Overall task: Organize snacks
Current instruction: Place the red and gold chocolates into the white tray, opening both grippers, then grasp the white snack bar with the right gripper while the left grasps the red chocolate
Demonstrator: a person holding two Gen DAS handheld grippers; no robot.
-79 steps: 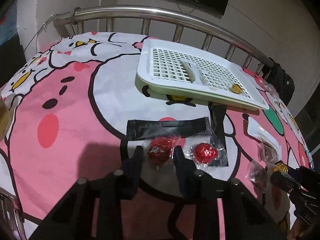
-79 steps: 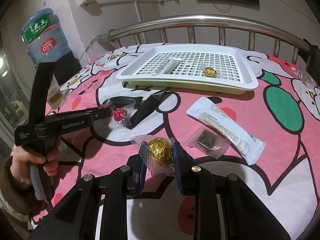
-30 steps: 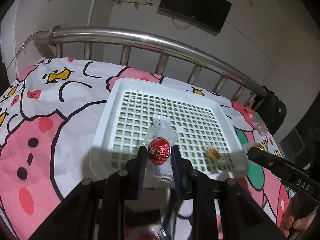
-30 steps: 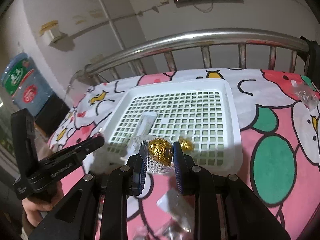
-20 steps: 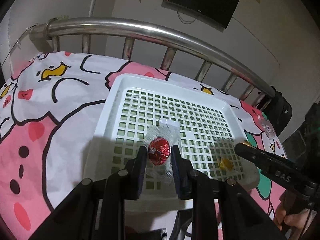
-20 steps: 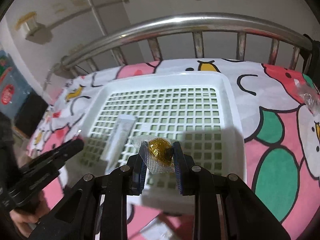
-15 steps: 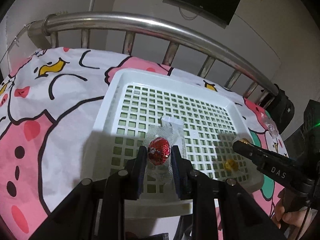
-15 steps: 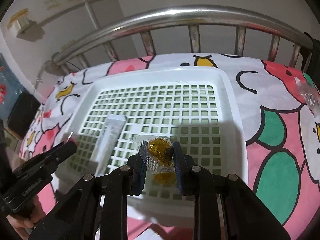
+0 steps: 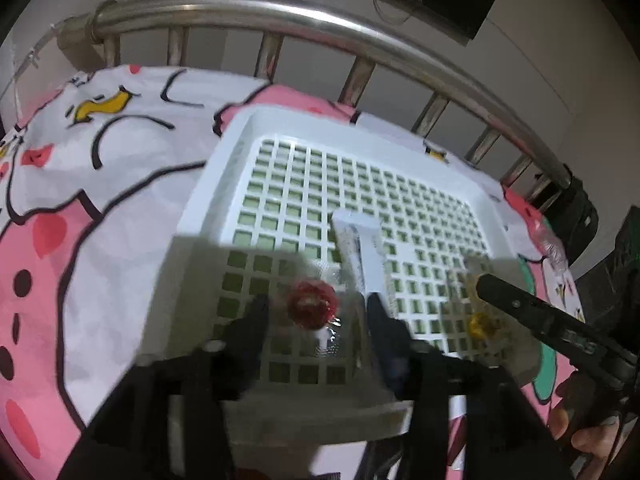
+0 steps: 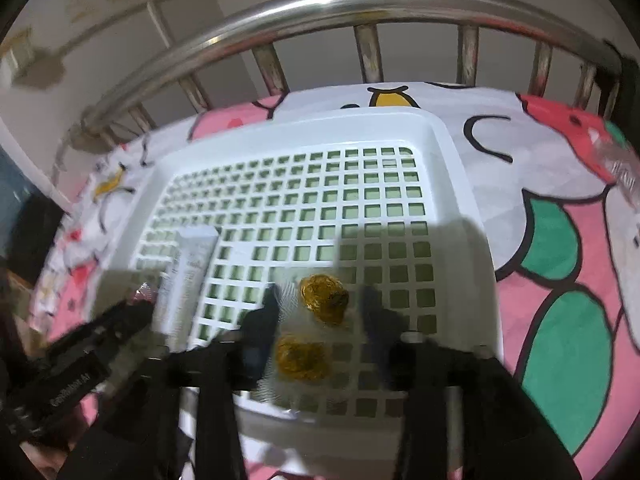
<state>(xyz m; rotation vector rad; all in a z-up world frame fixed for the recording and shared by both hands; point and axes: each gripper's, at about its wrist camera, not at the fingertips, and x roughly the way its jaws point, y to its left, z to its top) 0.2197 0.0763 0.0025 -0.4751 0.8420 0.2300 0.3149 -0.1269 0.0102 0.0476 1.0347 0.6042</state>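
Observation:
A white lattice tray (image 9: pixel 224 184) lies on the cartoon bedsheet; it also shows in the right wrist view (image 10: pixel 456 184). My left gripper (image 9: pixel 316 316) is open above the tray's near left part, with a red foil chocolate (image 9: pixel 312 308) in clear wrap loose between the spread fingers. My right gripper (image 10: pixel 320 312) is open over the tray's near right part, and a gold foil chocolate (image 10: pixel 324 294) sits free between its fingers. A second gold chocolate (image 10: pixel 302 356) lies just below it. A white sachet (image 9: pixel 360 252) lies in the tray.
A steel bed rail (image 9: pixel 320 28) runs behind the tray. The pink and white sheet (image 9: pixel 80 240) spreads to the left. A clear wrapped snack (image 10: pixel 620 168) lies on the sheet at the far right. The other hand-held gripper (image 9: pixel 552 328) crosses the left view's right side.
Both grippers have opened over the tray. The red chocolate and the gold chocolate have come free of the fingers and dropped toward the tray floor.

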